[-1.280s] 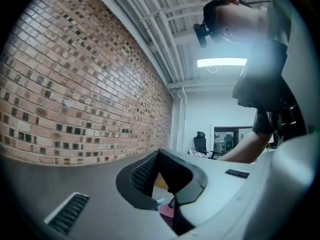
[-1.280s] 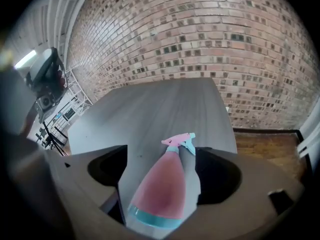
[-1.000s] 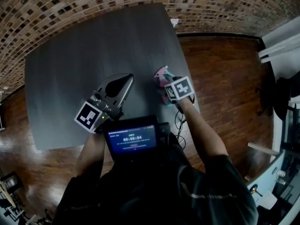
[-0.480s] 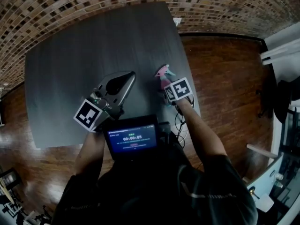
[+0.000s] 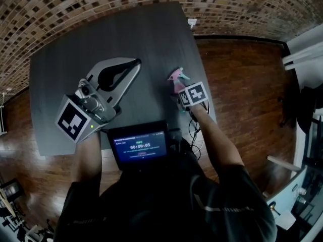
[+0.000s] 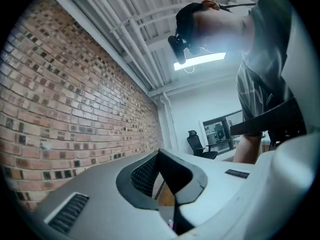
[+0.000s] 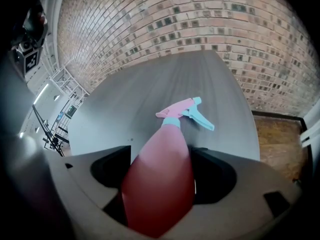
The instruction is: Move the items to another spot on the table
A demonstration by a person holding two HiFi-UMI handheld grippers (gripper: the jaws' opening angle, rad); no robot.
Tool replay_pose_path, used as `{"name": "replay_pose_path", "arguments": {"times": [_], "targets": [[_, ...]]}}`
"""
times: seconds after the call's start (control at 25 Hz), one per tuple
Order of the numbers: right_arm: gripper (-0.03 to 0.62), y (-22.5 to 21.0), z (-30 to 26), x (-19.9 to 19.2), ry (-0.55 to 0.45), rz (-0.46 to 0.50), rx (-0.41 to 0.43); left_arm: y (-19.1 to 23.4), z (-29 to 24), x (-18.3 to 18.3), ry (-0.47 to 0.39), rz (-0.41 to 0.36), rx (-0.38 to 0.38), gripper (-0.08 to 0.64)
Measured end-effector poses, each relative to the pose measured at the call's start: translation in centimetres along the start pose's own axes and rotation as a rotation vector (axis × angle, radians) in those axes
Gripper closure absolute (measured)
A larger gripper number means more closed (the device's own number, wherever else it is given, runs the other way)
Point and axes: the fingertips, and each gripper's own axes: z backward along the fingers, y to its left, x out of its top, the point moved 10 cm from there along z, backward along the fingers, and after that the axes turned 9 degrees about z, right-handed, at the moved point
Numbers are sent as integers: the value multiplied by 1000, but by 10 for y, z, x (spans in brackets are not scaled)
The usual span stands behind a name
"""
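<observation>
Right gripper (image 7: 161, 151): jaws wide and just been closing, pink spray bottle (image 7: 165, 179) between them, with a sliver of gap at one pad. The bottle lies near the right edge of the desk (image 5: 101, 39), teal trigger toward the far edge. Left gripper (image 5: 135, 62): jaw tips together, empty, above the desk's near-left part. Its own view shows brick wall (image 6: 75, 99) and ceiling pipes; the head view shows the desk.

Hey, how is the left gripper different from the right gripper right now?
The left gripper has its jaws together, empty; the right gripper has them apart round the pink spray bottle, and they have just been closing. The left gripper points about level at the brick wall; the right gripper points steeply down at the table. Both are grey and hand-held.
</observation>
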Motion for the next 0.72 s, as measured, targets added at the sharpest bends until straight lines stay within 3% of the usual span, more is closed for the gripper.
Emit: {"name": "replay_pose_path", "arguments": {"times": [0.4, 0.72], "targets": [[206, -1, 11, 3, -45, 37, 17, -14, 11, 17, 13, -42, 57, 563], [206, 43, 59, 55, -226, 216, 79, -30, 46, 43, 23, -107, 215, 563]]}}
